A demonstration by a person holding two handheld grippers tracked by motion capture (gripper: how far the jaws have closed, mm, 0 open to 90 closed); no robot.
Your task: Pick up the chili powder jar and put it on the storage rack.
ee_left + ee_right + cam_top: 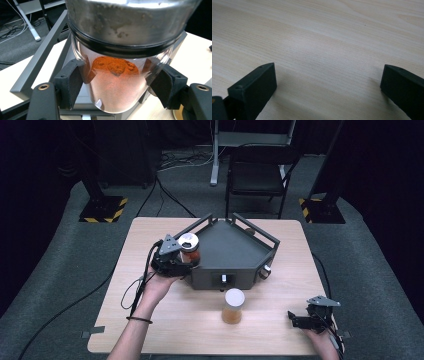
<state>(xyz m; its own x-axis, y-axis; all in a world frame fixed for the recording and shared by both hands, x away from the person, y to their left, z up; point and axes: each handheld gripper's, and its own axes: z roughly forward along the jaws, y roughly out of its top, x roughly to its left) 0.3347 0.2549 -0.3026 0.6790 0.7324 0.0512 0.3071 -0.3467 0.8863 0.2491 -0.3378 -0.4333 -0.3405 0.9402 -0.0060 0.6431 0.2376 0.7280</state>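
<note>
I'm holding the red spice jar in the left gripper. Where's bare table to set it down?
Bare wood lies left of the grey tray, out to the table edge, and along the near edge between the yellow jar and your left forearm. Crowded: around that jar and by the right gripper.

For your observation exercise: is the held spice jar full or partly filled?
Partly filled: in the left gripper view, orange powder fills only the lower part of the spice jar; clear glass remains below its lid.

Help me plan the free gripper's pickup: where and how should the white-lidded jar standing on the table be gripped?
Grip the white-lidded jar around its clear round body, below the lid, coming in level from the right gripper's side. It stands upright and apart from the grey tray, so its sides look free.
</note>
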